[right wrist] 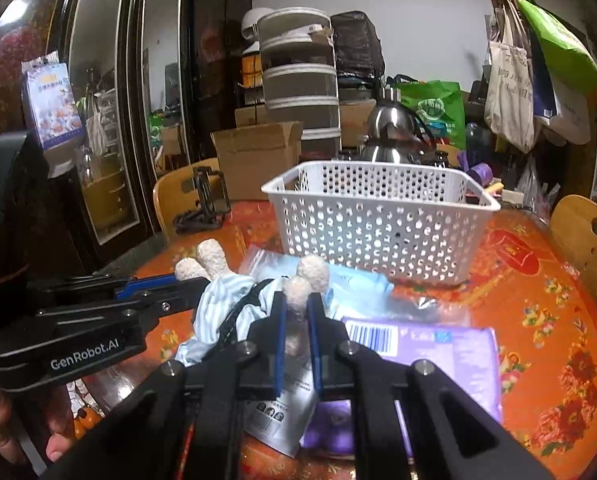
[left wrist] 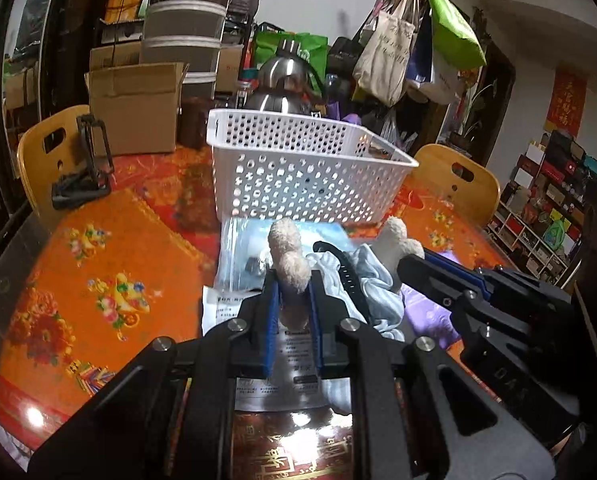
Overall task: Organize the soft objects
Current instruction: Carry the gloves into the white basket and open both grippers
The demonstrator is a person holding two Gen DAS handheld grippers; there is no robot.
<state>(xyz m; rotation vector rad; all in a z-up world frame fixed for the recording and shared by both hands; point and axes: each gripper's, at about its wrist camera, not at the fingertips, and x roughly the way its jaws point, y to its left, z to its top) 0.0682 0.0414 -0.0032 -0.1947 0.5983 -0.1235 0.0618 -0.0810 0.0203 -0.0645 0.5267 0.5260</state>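
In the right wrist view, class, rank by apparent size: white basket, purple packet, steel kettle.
1. white basket
2. purple packet, though nearness to the camera enlarges it
3. steel kettle, farthest and partly hidden

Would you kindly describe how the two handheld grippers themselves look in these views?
Both are matte black linkage frames with round silver screws and two straight fingers lined with blue pads. The left gripper carries white "GenRobot.AI" lettering on its side, seen from the right wrist. The right gripper shows faint embossed letters on its body. No cables or sleeves are visible.
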